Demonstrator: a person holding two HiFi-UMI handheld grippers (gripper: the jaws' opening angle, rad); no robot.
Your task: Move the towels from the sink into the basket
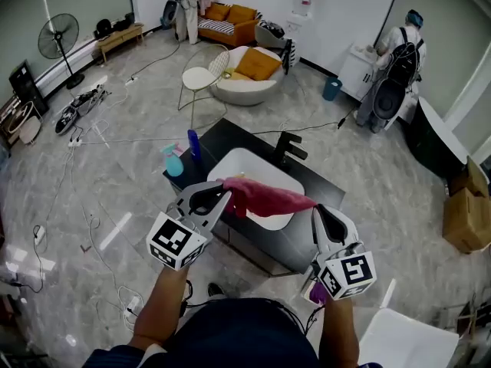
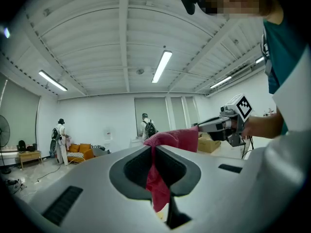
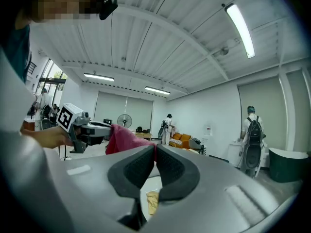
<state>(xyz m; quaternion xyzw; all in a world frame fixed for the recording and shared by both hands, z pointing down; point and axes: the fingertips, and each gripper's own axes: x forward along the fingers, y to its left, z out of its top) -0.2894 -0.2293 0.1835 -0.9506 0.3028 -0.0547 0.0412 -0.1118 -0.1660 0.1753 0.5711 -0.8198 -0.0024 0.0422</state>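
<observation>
A pink towel is stretched level between my two grippers, above the white sink set in a dark cabinet. My left gripper is shut on the towel's left end, and a fold hangs down between its jaws. My right gripper is shut on the right end. In the left gripper view the towel runs across to the right gripper. In the right gripper view the towel runs to the left gripper, and a yellow towel lies below in the basin. No basket is recognisable.
A black faucet stands behind the sink, with blue bottles on the cabinet's left end. Cables cross the floor at left. Cardboard boxes sit at right and a white object at lower right. A person stands by the far counter.
</observation>
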